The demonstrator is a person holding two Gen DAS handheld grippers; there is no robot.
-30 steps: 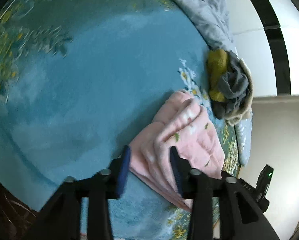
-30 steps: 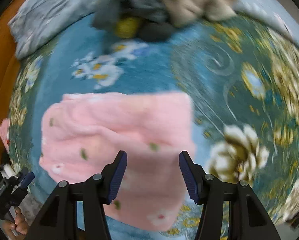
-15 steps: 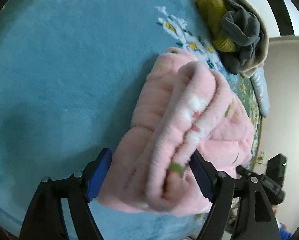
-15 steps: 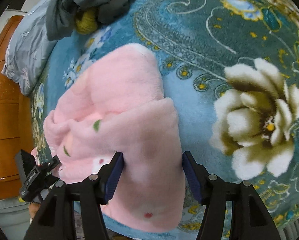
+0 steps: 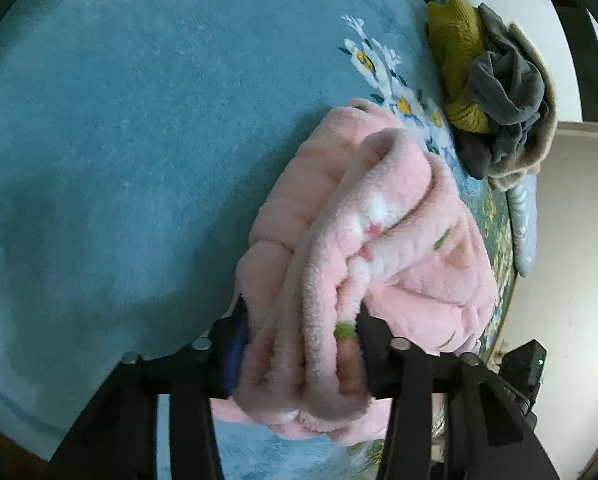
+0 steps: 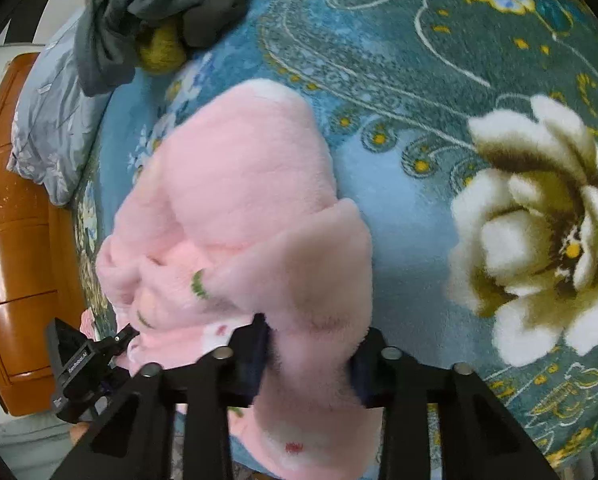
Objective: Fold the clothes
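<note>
A pink fleece garment (image 5: 379,240) with small flower and leaf prints lies bunched on a blue floral blanket (image 5: 139,140). My left gripper (image 5: 301,340) is shut on a thick fold at its near edge. In the right wrist view the same pink garment (image 6: 243,200) lies in front, and my right gripper (image 6: 309,354) is shut on another bunched fold of it. The left gripper's body (image 6: 83,364) shows at the lower left of the right wrist view.
A heap of unfolded clothes, yellow, grey and beige (image 5: 495,92), lies at the far end of the bed; it also shows in the right wrist view (image 6: 151,20). A grey-blue pillow (image 6: 51,120) lies next to a wooden headboard (image 6: 15,260).
Both grippers moved in onto the pink garment and closed from open, each now pinching a fold of it. The garment has bunched up between them.
</note>
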